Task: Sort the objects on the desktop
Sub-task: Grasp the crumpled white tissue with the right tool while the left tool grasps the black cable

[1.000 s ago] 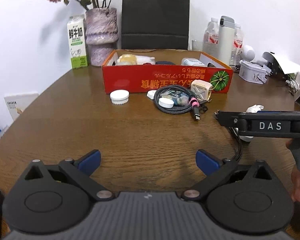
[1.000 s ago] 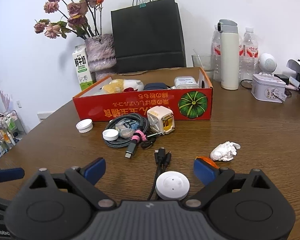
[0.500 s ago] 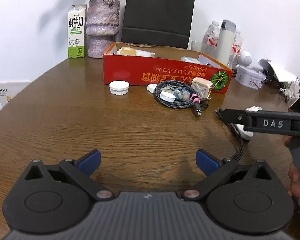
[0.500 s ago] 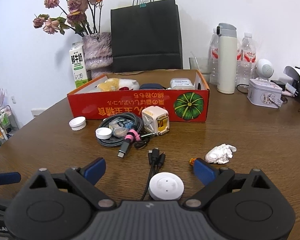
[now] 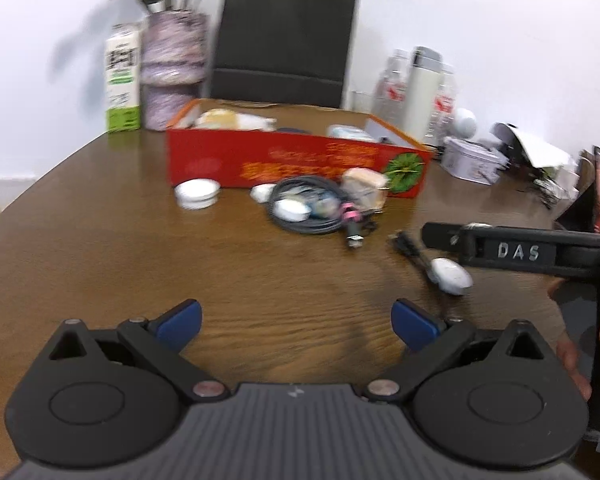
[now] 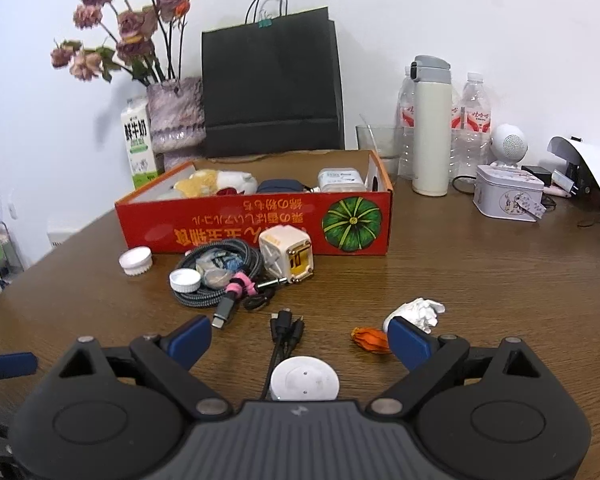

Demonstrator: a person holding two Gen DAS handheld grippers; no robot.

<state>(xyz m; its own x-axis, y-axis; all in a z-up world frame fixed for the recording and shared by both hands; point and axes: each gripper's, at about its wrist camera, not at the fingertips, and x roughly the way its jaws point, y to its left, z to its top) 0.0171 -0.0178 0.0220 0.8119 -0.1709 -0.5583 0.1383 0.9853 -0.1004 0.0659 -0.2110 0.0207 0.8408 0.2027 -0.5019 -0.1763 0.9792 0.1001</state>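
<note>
Both my grippers hover over the surface (image 6: pixel 480 272), jaws spread wide and empty.
My right gripper (image 6: pixel 299 338) straddles the white round charger (image 6: pixel 304 378); left gripper (image 5: pixel 296 318) faces the red box (image 5: pixel 292 164).

Bright, even indoor light; left wrist view motion-blurred, right wrist sharp; fisheye bending, dark corners.

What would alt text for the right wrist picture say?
Open tongs hover low over a wooden table, a round white charging puck on a black cable between them. Beyond lie a coiled cable, a white charger cube, crumpled tissue and a red box.
</note>
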